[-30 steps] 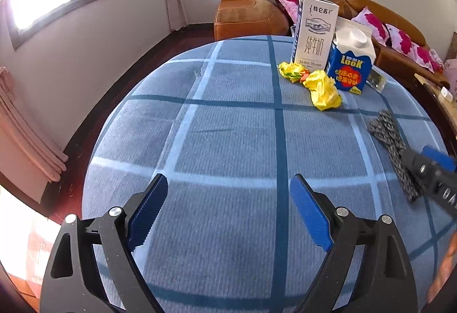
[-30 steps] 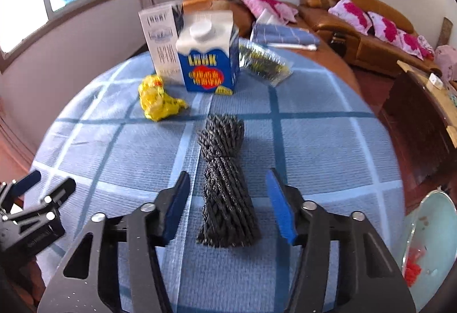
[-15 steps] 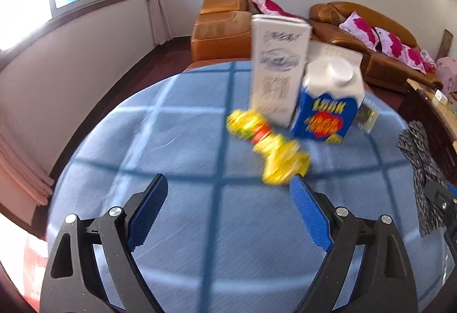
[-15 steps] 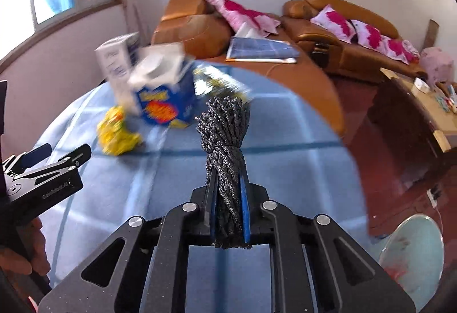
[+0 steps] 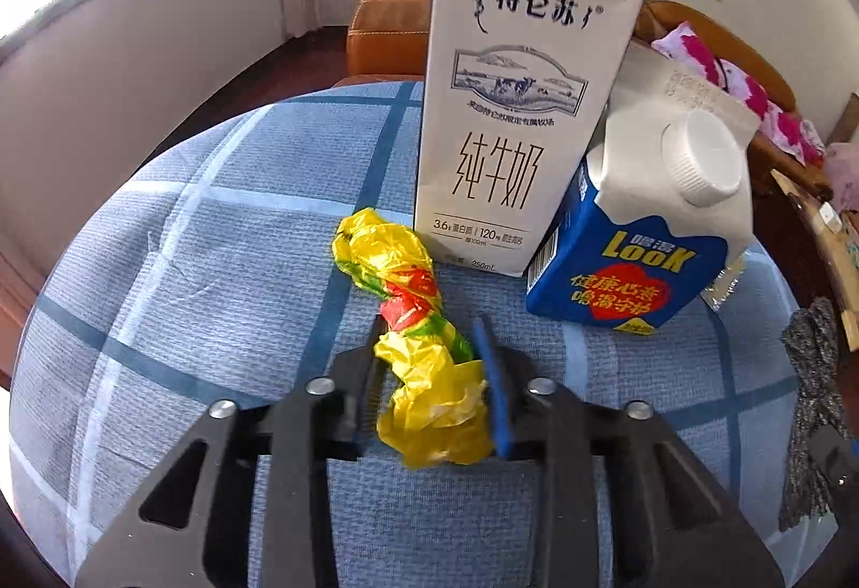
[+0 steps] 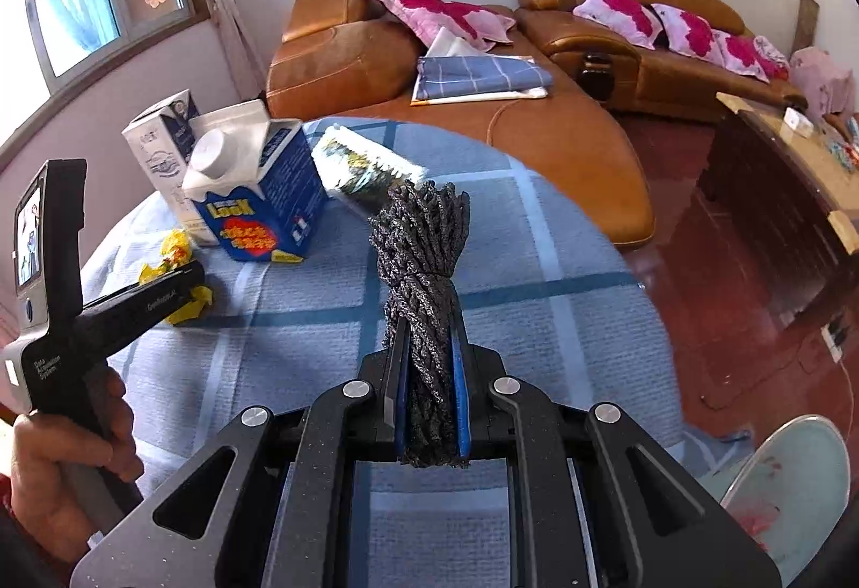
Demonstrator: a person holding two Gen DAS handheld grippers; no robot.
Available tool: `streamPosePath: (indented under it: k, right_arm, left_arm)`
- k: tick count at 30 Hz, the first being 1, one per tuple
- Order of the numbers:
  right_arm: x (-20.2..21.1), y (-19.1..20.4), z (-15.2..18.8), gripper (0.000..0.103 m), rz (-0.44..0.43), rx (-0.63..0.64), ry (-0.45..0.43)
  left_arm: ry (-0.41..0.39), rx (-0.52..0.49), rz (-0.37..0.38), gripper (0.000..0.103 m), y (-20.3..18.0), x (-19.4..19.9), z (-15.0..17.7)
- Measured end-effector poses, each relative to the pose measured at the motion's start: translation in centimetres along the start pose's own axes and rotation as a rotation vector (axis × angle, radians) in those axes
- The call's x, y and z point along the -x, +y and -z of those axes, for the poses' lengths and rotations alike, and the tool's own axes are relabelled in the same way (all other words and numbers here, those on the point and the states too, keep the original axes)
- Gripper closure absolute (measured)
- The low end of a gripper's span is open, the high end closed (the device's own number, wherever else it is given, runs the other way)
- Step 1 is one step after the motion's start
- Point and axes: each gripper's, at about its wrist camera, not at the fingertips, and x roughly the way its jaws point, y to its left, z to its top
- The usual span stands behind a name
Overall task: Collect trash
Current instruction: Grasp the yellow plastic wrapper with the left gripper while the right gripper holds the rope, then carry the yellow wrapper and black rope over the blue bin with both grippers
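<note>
the left gripper has its jaws closed on a crumpled yellow plastic wrapper lying on the blue checked bench. the right gripper has its jaws clamped on a dark grey braided rope bundle.

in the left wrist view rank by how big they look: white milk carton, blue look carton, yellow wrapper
1. white milk carton
2. blue Look carton
3. yellow wrapper, smallest even though it sits nearest the camera, between the left gripper fingers

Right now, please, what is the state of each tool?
Left tool: closed on the yellow wrapper, which lies on the table.
Right tool: closed on the dark rope bundle, holding it.
</note>
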Motion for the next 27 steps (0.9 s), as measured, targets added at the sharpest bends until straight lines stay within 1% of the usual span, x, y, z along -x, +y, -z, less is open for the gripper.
streamPosePath:
  k: [1,6,12,14,20,23,27]
  right_arm:
    - [0.2,0.1,0.1,0.089,-0.005,-0.001,-0.001]
    - [1.5,0.9,1.0,0.089,-0.018,-0.009,-0.006]
    - [3.8,1.9,2.8,0.089,-0.023,-0.014,-0.009]
    - [4.8,2.2,3.6,0.089,-0.029,-0.022,-0.010]
    - [7.8,3.0,6.3,0.089,-0.033,-0.017,-0.023]
    - [8.9,3.1,7.6,0.089,-0.036,-0.018,-0.024]
    - [10.3,3.2,9.0,0.089,-0.039,-0.012,-0.028]
  left_arm:
    - [-0.004,-0.011,0.006,0.075,0.1,0.4,0.1]
    - [0.000,-0.055,0.017,0.075,0.4,2.9,1.6]
    - [-0.029,-0.134,0.009,0.075,0.8,7.5,4.9]
    - [-0.034,-0.144,0.015,0.075,0.9,9.0,6.0]
    - [-0.039,-0.164,0.051,0.075,1.3,11.8,9.1]
    - [-0.030,-0.153,0.064,0.075,1.0,13.0,10.9]
    - [-0.031,-0.178,0.073,0.075,0.1,14.3,12.8]
